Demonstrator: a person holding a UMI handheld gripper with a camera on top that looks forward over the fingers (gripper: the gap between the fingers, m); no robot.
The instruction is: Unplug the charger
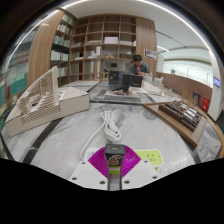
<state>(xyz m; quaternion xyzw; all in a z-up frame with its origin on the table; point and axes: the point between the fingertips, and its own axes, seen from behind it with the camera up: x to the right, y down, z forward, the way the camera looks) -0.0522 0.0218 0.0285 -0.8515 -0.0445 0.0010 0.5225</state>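
Observation:
My gripper [115, 160] is shut on a small dark charger [115, 150]; both magenta pads [100, 160] press on its sides. A white cable [107, 127] runs from just beyond the charger and loops away across the pale table [70, 140]. The charger's lower part and whatever it is plugged into are hidden between the fingers.
A white architectural model [42, 102] stands on the table to the left. A dark model [185, 113] lies to the right. A yellow-green label [150, 157] lies just right of the fingers. A person [137, 68] sits at a far desk before wooden shelves [105, 40].

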